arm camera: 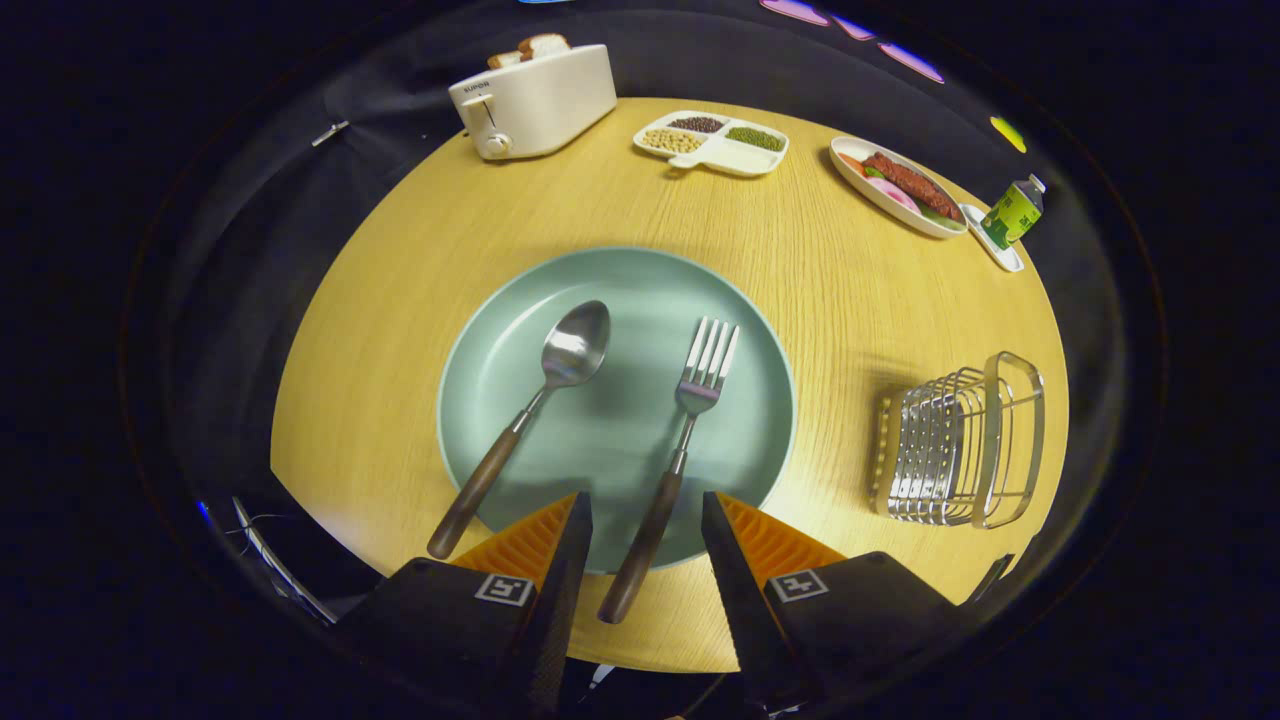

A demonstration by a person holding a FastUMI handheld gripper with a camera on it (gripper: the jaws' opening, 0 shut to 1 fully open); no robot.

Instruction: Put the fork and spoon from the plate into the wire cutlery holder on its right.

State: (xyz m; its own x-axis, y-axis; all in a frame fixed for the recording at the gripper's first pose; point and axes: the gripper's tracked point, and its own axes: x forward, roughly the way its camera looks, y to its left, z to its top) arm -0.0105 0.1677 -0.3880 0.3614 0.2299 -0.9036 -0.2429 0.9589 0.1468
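A pale green plate (740,420) lies on the round wooden table. On it rest a spoon (540,395) to the left and a fork (690,400) to the right, both with dark wooden handles reaching over the plate's near rim. My gripper (645,512) hovers open above the near rim. The fork's handle runs through the gap between the fingers (560,535), and neither pad touches it. The spoon's handle ends just left of the left finger. The wire cutlery holder (960,440) stands on the table to the plate's right.
Along the table's far side stand a white toaster (535,100) with bread, a divided dish of beans (712,142), an oval plate of food (897,185) and a small green carton (1012,212). The table's near edge (640,665) runs just beneath the fingers.
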